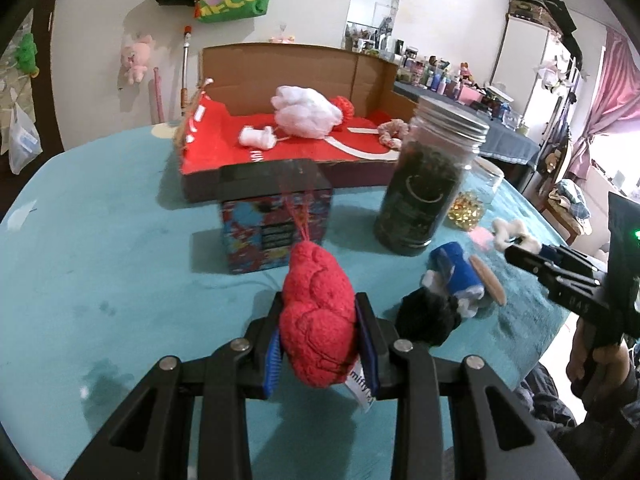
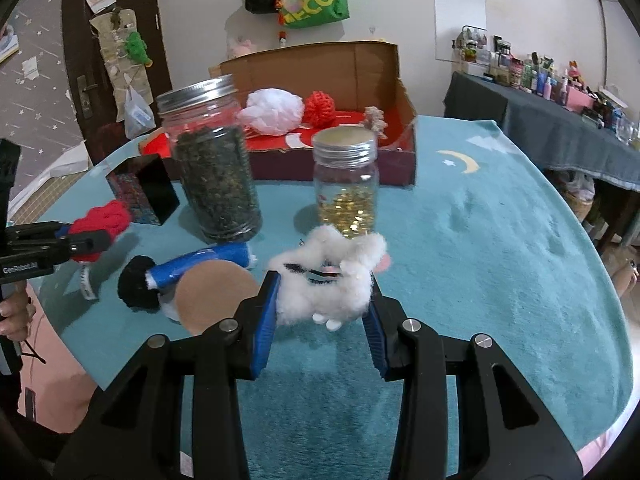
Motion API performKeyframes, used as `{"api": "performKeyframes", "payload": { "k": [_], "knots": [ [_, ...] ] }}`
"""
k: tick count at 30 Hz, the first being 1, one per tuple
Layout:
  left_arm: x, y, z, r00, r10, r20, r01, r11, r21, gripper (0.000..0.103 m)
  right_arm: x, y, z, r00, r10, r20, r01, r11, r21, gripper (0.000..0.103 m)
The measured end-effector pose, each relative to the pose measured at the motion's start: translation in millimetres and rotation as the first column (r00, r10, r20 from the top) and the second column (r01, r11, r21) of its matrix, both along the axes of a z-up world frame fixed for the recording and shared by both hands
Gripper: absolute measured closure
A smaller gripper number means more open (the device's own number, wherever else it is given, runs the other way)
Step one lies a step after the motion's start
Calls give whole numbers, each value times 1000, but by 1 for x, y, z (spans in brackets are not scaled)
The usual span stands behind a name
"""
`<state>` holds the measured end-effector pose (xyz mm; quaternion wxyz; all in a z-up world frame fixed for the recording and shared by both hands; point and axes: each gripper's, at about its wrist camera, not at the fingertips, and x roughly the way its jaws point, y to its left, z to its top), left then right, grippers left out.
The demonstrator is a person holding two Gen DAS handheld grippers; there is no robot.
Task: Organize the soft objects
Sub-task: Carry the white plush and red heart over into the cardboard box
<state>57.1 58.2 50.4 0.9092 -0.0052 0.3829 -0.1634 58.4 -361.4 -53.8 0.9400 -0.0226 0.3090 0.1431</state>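
1. Your left gripper (image 1: 320,332) is clamped on a red knitted toy (image 1: 318,316), held above the teal cloth (image 1: 100,240)
2. Your right gripper (image 2: 322,308) squeezes a white fluffy toy (image 2: 332,284) between its blue pads, just in front of the small jar (image 2: 346,188)
3. The cardboard box (image 1: 288,64) behind holds a white puff (image 1: 306,114); a blue-bodied doll (image 2: 192,268) lies on the cloth between your grippers

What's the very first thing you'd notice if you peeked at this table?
A bright red knitted toy squeezed in the left gripper and a fluffy white toy pinched in the right gripper. Behind them on the teal cloth sits a red-lined cardboard box holding more soft things.
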Motion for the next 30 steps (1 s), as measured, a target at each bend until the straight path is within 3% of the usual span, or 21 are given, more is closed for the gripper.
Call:
{"api": "performKeyframes", "payload": {
  "k": [8, 13, 19, 24, 30],
  "knots": [
    [-1, 46, -1, 999, 52, 4, -52, 998, 22, 69, 7, -23, -2, 999, -19, -37, 20, 1000, 23, 66],
    [14, 66, -5, 997, 68, 18, -70, 995, 78, 69, 19, -39, 0, 999, -18, -52, 19, 1000, 25, 66],
    [35, 69, -5, 996, -21, 91, 4, 983, 185, 69, 33, -48, 8, 999, 15, -31, -16, 1000, -19, 66],
    [50, 66, -3, 981, -131, 143, 97, 970, 223, 69, 49, -60, 15, 998, 64, -24, -64, 998, 16, 66],
    [68, 71, 1, 973, -180, 145, 148, 967, 205, 69, 61, -58, 20, 995, 102, 7, -101, 994, -40, 66]
  ]
}}
